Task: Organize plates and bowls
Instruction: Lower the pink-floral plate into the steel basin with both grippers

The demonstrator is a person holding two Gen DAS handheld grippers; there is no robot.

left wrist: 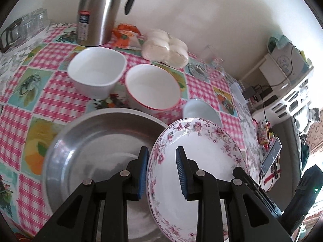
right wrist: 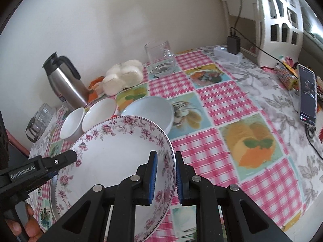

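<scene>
Behind floral plate (left wrist: 193, 161): steel pan (left wrist: 97, 147), left view only.

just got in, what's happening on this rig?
A person holds a handheld gripper in each hand, and both are clamped on one floral plate. The right gripper pinches its right rim; the left gripper grips the opposite rim. The plate is tilted, above a metal pan. Two white bowls, a red-rimmed bowl and a thermos sit beyond on the checked tablecloth.
</scene>
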